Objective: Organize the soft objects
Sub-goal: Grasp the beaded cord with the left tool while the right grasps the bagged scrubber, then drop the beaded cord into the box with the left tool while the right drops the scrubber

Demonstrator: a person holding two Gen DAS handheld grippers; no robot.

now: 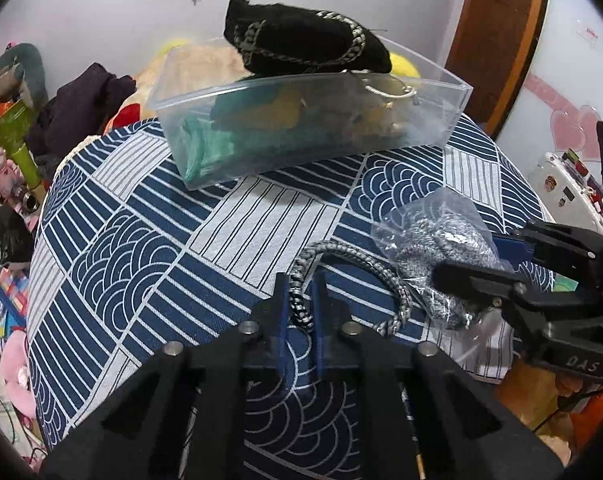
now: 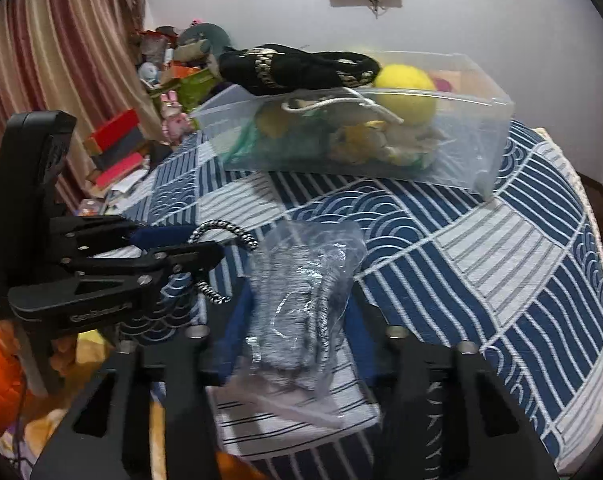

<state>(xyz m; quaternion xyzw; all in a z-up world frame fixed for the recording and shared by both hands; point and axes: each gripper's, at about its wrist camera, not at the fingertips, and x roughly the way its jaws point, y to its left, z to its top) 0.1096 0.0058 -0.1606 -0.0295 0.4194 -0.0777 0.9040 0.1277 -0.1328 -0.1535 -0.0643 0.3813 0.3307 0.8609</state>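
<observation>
A grey-and-black braided cord (image 1: 343, 258) lies looped on the patterned blue-and-white cloth (image 1: 141, 240). My left gripper (image 1: 301, 300) is shut on one end of it; it also shows in the right wrist view (image 2: 205, 256) gripping the cord (image 2: 225, 230). A clear plastic bag of grey knit fabric (image 2: 301, 296) lies between the fingers of my right gripper (image 2: 297, 320), which is closed on it; the bag (image 1: 433, 236) and right gripper (image 1: 477, 264) show in the left view. A clear plastic bin (image 1: 433, 92) holds soft items, with a black pouch (image 1: 301, 40) on top.
The bin (image 2: 497, 120) stands at the far side of the cloth-covered surface and holds a yellow ball (image 2: 405, 92). Cluttered toys and boxes (image 2: 161, 80) lie beyond the left edge. A wooden door (image 1: 497, 32) is at the back right.
</observation>
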